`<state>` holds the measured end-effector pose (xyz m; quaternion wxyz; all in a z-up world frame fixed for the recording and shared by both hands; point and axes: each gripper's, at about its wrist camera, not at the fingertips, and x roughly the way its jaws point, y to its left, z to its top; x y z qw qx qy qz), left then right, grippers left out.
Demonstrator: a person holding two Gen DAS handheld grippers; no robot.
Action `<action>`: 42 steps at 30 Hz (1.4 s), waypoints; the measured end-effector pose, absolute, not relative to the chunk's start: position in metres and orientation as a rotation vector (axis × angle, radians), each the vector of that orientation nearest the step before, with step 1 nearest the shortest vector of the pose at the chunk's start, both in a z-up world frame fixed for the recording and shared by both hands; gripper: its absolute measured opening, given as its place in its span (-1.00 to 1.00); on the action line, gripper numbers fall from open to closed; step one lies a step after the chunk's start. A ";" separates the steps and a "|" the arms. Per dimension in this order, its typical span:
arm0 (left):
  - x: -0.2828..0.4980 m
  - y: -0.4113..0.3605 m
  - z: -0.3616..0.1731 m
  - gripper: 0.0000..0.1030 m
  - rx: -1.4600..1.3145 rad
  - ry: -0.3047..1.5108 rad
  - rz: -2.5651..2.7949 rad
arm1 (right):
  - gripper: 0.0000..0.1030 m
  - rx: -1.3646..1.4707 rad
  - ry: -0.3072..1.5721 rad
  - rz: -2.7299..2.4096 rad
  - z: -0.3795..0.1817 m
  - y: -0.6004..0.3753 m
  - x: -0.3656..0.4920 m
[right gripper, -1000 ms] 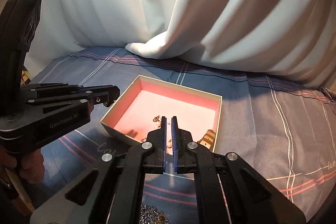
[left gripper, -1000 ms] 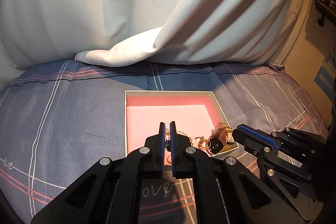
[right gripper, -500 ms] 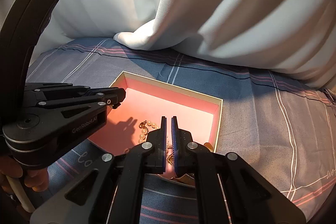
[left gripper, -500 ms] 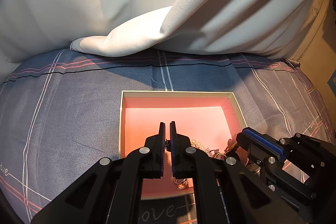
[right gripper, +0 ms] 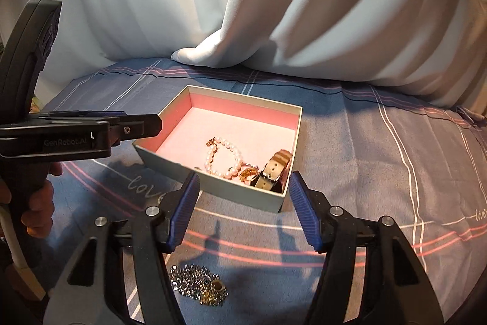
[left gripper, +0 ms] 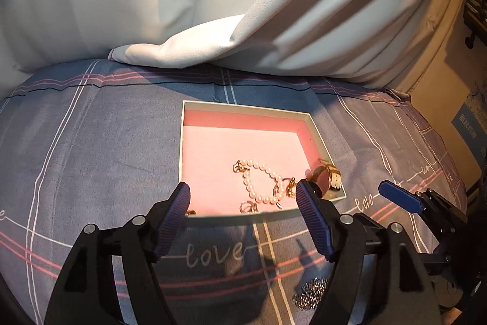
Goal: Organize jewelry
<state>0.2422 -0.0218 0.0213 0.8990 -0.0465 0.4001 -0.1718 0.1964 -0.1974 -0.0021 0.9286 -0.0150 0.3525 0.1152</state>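
Both the left gripper [left gripper: 243, 200] and the right gripper [right gripper: 243, 191] hover with fingers spread wide and empty, just before the near wall of the pink-lined box [right gripper: 213, 180] on the bed [left gripper: 91, 148]. Inside the box lie a pearl bracelet [right gripper: 223, 157], gold rings [right gripper: 248, 172] and a watch [right gripper: 272, 169]. A silver chain pile [right gripper: 197, 284] lies on the bedsheet outside the box, under the right gripper.

Surface: a bed [left gripper: 100, 148] under a grey-blue sheet [right gripper: 380, 172] with white and pink stripes and "love" in white script.
Far edge: a white curtain [left gripper: 188, 51] hangs down, its folded hem resting on the sheet.
Middle: an open box [left gripper: 180, 154] with pale walls and a pink lining sits flat on the sheet, well short of the curtain.
Near side: a small heap of silvery chain [right gripper: 197, 284] lies on the sheet, apart from the box's near wall.
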 end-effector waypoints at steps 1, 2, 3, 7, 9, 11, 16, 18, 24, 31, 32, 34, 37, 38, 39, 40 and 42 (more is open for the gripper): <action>0.231 -0.022 0.014 0.42 -0.097 0.836 -0.375 | 0.19 -0.023 0.737 0.239 -0.008 -0.198 0.187; 0.220 -0.023 0.006 0.44 -0.090 0.847 -0.378 | 0.19 -0.021 0.755 0.240 -0.016 -0.198 0.177; 0.210 -0.025 -0.003 0.44 -0.079 0.858 -0.375 | 0.19 -0.021 0.774 0.242 -0.024 -0.197 0.168; 0.185 -0.031 -0.037 0.45 -0.042 0.897 -0.367 | 0.19 -0.013 0.849 0.272 -0.056 -0.188 0.142; 0.178 -0.032 -0.050 0.45 -0.023 0.906 -0.338 | 0.19 -0.001 0.871 0.273 -0.067 -0.187 0.137; 0.175 -0.031 -0.059 0.45 -0.025 0.914 -0.329 | 0.17 0.008 0.887 0.266 -0.075 -0.187 0.135; 0.174 -0.034 -0.061 0.51 0.006 0.897 -0.330 | -0.38 0.041 0.886 0.266 -0.080 -0.192 0.139; 0.173 -0.038 -0.062 0.55 0.036 0.894 -0.327 | -0.41 0.022 0.883 0.264 -0.080 -0.191 0.140; 0.172 -0.038 -0.062 0.58 0.049 0.897 -0.333 | -0.65 -0.034 0.862 0.248 -0.078 -0.187 0.138; 0.172 -0.039 -0.062 0.58 0.049 0.905 -0.336 | -0.65 0.046 0.780 0.225 -0.044 -0.210 0.133; 0.172 -0.039 -0.062 0.58 0.050 0.905 -0.336 | -0.65 0.050 0.778 0.222 -0.042 -0.212 0.133; 0.172 -0.039 -0.062 0.58 0.053 0.906 -0.336 | -0.65 0.066 0.767 0.220 -0.038 -0.216 0.133; 0.171 -0.041 -0.062 0.58 0.067 0.909 -0.344 | -0.65 0.080 0.749 0.220 -0.032 -0.219 0.131; 0.170 -0.041 -0.062 0.58 0.071 0.908 -0.345 | -0.65 0.079 0.745 0.226 -0.029 -0.219 0.131; 0.170 -0.041 -0.062 0.58 0.074 0.907 -0.345 | -0.65 0.074 0.732 0.227 -0.025 -0.220 0.131; 0.170 -0.042 -0.062 0.58 0.076 0.907 -0.346 | -0.65 0.071 0.718 0.231 -0.020 -0.220 0.130; 0.170 -0.042 -0.062 0.58 0.074 0.907 -0.350 | -0.65 0.058 0.692 0.240 -0.008 -0.219 0.131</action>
